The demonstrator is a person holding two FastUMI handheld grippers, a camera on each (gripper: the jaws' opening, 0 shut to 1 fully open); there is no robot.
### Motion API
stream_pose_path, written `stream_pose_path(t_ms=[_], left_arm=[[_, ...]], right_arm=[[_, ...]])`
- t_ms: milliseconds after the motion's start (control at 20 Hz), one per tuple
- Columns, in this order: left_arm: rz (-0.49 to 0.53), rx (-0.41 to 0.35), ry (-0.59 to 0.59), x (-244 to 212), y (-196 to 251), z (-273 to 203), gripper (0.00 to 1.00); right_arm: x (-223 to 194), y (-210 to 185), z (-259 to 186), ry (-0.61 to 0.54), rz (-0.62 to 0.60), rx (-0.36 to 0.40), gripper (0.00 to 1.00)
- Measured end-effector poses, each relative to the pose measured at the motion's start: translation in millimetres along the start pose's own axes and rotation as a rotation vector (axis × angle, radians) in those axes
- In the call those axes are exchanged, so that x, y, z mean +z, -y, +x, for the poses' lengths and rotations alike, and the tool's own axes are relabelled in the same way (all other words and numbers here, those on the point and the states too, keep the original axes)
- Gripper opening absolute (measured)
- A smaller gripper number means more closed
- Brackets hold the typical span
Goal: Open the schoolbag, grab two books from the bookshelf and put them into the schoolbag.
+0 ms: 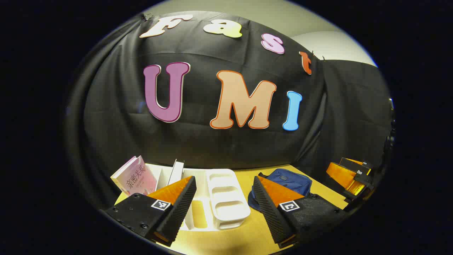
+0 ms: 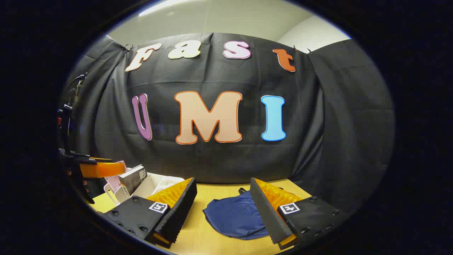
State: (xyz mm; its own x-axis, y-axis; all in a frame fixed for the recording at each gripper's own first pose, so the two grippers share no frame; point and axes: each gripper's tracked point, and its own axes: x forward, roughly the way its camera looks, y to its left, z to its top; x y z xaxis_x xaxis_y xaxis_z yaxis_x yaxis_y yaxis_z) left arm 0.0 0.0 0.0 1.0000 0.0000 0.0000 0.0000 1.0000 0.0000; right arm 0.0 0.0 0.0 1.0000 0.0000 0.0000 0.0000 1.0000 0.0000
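A pale wooden tabletop point(image 1: 254, 233) is seen in front of a black cloth wall point(image 1: 212, 148). One white bookshelf point(image 1: 226, 198), two books and one dark blue schoolbag point(image 2: 235, 217) are counted on it.

In the left gripper view, the bookshelf is shown lying toward the tabletop's left edge, its slotted compartments facing up; a pink book point(image 1: 136, 177) leans at its left end and a white book point(image 1: 176, 171) stands upright in a divider beside it. The schoolbag point(image 1: 290, 180) is seen toward the tabletop's far right edge, soft and slumped. The left gripper point(image 1: 223, 207) is held above the near edge with fingers spread apart, nothing between them; the right gripper point(image 1: 354, 175) is seen at the far right.

In the right gripper view, the schoolbag is shown flat and crumpled, with a small loop at its top. The right gripper point(image 2: 223, 212) is likewise spread and unloaded. The left gripper point(image 2: 101, 169) appears at the left, above the books.
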Motion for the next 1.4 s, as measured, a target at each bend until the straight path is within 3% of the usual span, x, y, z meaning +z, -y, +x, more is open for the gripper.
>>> stream_pose_path(t_ms=[50,850,1100,1150,1250,1350,1400], left_arm=[[-0.011,0.02,-0.004,-1,-2,-1,0.95],[-0.031,0.12,0.027,0,1,-7,0.95],[-0.019,0.162,0.008,-6,-9,-10,0.95],[-0.016,0.17,0.005,-5,-12,-12,0.95],[-0.007,0.188,0.001,-5,-17,-15,0.95],[0.006,0.209,-0.004,-6,-23,-18,0.95],[0.012,0.219,-0.007,-6,-26,-19,0.95]], right_arm=[[0,3,1,-0.006,0.001,0.004,1.0],[-13,39,2,-0.025,-0.045,0.012,0.98],[-39,50,3,-0.062,-0.133,0.005,1.0],[-48,52,4,-0.073,-0.145,0.005,0.94],[-64,62,4,-0.096,-0.19,-0.012,0.93],[-80,74,5,-0.114,-0.273,-0.041,1.0],[-89,83,6,-0.122,-0.319,-0.052,0.98]])
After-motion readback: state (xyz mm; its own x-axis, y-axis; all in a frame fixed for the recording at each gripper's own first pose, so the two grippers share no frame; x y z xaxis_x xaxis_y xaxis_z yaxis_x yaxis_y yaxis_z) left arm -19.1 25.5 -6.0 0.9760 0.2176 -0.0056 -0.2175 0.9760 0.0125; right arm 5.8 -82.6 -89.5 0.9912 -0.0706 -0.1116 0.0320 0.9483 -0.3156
